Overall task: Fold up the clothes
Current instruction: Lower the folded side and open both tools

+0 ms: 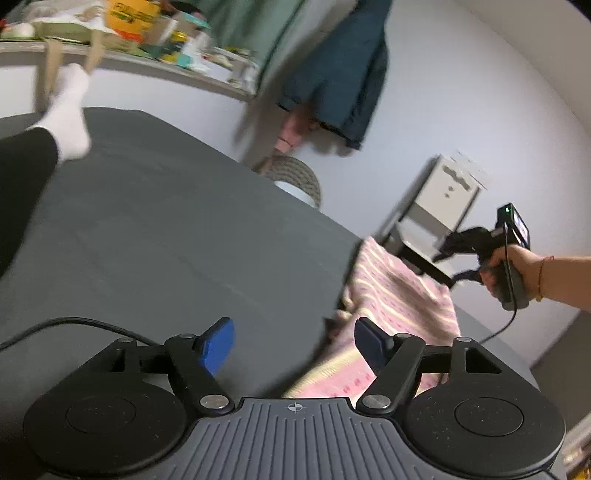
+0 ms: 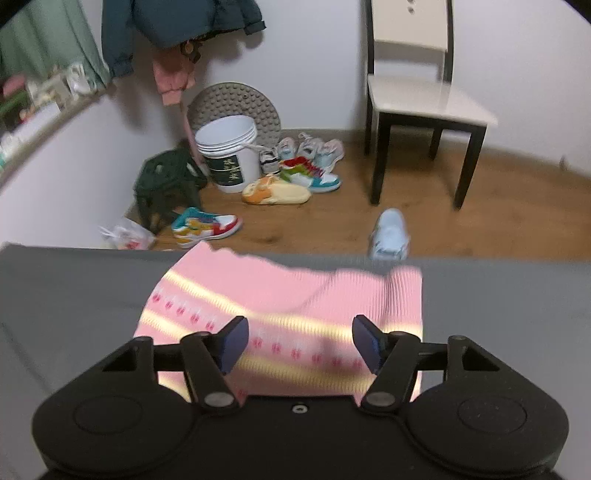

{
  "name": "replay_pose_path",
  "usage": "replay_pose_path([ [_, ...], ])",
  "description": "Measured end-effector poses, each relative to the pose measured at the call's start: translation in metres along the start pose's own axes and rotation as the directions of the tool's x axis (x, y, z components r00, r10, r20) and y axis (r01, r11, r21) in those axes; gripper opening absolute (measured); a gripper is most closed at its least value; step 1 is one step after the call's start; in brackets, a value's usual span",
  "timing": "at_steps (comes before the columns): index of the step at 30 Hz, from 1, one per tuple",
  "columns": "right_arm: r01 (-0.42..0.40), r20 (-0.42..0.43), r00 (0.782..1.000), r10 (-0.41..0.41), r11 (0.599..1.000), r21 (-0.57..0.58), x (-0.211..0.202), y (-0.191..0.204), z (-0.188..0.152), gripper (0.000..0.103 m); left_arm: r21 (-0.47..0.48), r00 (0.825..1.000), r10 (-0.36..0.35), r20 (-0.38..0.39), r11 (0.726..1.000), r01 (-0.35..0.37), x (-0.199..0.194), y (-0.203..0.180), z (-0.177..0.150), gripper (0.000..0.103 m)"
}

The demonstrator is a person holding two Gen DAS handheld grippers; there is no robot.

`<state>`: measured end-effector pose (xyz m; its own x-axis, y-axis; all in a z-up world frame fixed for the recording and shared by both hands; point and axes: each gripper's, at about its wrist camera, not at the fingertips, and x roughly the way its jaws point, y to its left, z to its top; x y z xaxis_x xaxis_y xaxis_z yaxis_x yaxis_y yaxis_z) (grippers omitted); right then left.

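A pink knitted sweater (image 2: 280, 314) with yellow stripes and small red motifs lies folded on the grey bed (image 2: 74, 295) near its edge. My right gripper (image 2: 299, 343) hovers open just above it, nothing between its blue pads. In the left wrist view the sweater (image 1: 399, 295) lies to the right, partly behind a raised grey fold of the sheet. My left gripper (image 1: 293, 345) is open over the grey bed (image 1: 166, 229), left of the sweater. A hand holds the right gripper (image 1: 458, 258) above the sweater's far side.
A person's leg in black with a white sock (image 1: 70, 110) rests on the bed at left. Beyond the bed edge stand a chair (image 2: 417, 99), a white bucket (image 2: 229, 151), several shoes (image 2: 295, 170) and a green stool (image 2: 166, 184). Jackets (image 2: 166, 22) hang on the wall.
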<state>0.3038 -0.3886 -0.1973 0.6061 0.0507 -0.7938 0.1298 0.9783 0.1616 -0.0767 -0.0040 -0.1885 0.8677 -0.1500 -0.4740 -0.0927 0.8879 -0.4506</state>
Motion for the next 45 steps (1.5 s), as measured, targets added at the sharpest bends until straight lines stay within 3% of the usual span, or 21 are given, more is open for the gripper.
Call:
replay_pose_path([
  [3, -0.07, -0.033, 0.997, 0.069, 0.997, -0.033, 0.005, 0.027, -0.015, 0.061, 0.058, 0.998, 0.043, -0.05, 0.997, -0.04, 0.02, -0.004, -0.006, 0.072],
  [7, -0.14, -0.018, 0.99, 0.139, 0.967, -0.214, 0.017, 0.102, -0.027, 0.059, 0.086, 0.993, 0.048, -0.11, 0.996, -0.039, 0.04, -0.006, -0.012, 0.072],
  [9, -0.134, -0.026, 0.991, 0.132, 0.948, -0.288, 0.03, 0.136, -0.031, 0.05, 0.118, 0.991, 0.043, -0.126, 0.993, -0.028, 0.045, -0.007, -0.016, 0.072],
  [11, -0.069, -0.082, 0.996, 0.043, 0.936, -0.346, 0.047, 0.163, -0.042, 0.044, 0.104, 0.988, 0.04, -0.149, 0.994, -0.025, 0.04, -0.001, -0.019, 0.069],
  [13, 0.027, -0.087, 0.994, -0.069, 0.912, -0.41, 0.058, 0.181, -0.055, 0.044, 0.09, 0.984, 0.037, -0.172, 0.996, -0.022, 0.035, 0.005, -0.022, 0.04],
  [15, 0.048, -0.069, 0.994, -0.088, 0.889, -0.455, 0.059, 0.189, -0.067, 0.043, 0.066, 0.978, 0.013, -0.21, 0.998, 0.001, 0.038, 0.009, -0.022, 0.025],
  [16, 0.039, -0.069, 0.994, -0.08, 0.883, -0.468, 0.059, 0.19, -0.071, 0.032, 0.062, 0.976, 0.007, -0.217, 0.998, 0.007, 0.038, 0.009, -0.023, 0.02],
  [17, 0.023, -0.077, 0.995, -0.067, 0.88, -0.475, 0.057, 0.189, -0.073, 0.015, 0.058, 0.975, 0.001, -0.223, 0.998, 0.013, 0.037, 0.01, -0.024, 0.018],
  [21, -0.072, -0.142, 0.99, 0.005, 0.881, -0.468, 0.042, 0.18, -0.08, 0.008, 0.075, 0.975, 0.003, -0.221, 0.997, 0.014, 0.033, 0.011, -0.025, 0.009],
  [24, -0.085, -0.157, 0.987, 0.018, 0.898, -0.432, 0.026, 0.171, -0.084, 0.016, 0.079, 0.977, 0.01, -0.212, 0.997, 0.007, 0.032, 0.01, -0.025, 0.008],
  [26, -0.071, -0.111, 0.993, 0.031, 0.922, -0.38, 0.007, 0.164, -0.089, 0.064, 0.083, 0.979, 0.008, -0.203, 0.997, 0.009, 0.03, 0.006, -0.023, 0.008],
  [30, -0.193, -0.137, 0.978, 0.156, 0.929, -0.316, -0.036, 0.154, -0.12, 0.057, 0.101, 0.981, 0.004, -0.193, 0.995, 0.016, 0.025, 0.006, -0.02, 0.007],
  [35, -0.214, -0.176, 0.969, 0.173, 0.943, -0.254, -0.099, 0.118, -0.178, 0.064, 0.039, 0.971, -0.011, -0.239, 0.999, 0.021, 0.037, 0.014, -0.019, 0.008],
  [38, -0.161, -0.18, 0.977, 0.114, 0.947, -0.276, -0.141, 0.083, -0.215, 0.064, 0.024, 0.966, -0.022, -0.259, 0.999, 0.029, 0.04, 0.015, -0.014, 0.008],
  [42, -0.045, -0.147, 0.989, -0.008, 0.935, -0.351, -0.198, 0.043, -0.254, 0.064, 0.01, 0.968, -0.001, -0.251, 1.0, 0.003, 0.037, 0.017, -0.009, 0.025],
  [44, 0.006, -0.12, 0.991, -0.057, 0.923, -0.385, -0.226, 0.027, -0.265, 0.067, 0.009, 0.969, 0.012, -0.245, 1.0, -0.011, 0.035, 0.017, -0.006, 0.041],
  [45, 0.024, -0.096, 0.993, -0.068, 0.918, -0.397, -0.24, 0.02, -0.272, 0.069, 0.013, 0.974, 0.008, -0.228, 1.0, -0.005, 0.032, 0.017, -0.003, 0.053],
])
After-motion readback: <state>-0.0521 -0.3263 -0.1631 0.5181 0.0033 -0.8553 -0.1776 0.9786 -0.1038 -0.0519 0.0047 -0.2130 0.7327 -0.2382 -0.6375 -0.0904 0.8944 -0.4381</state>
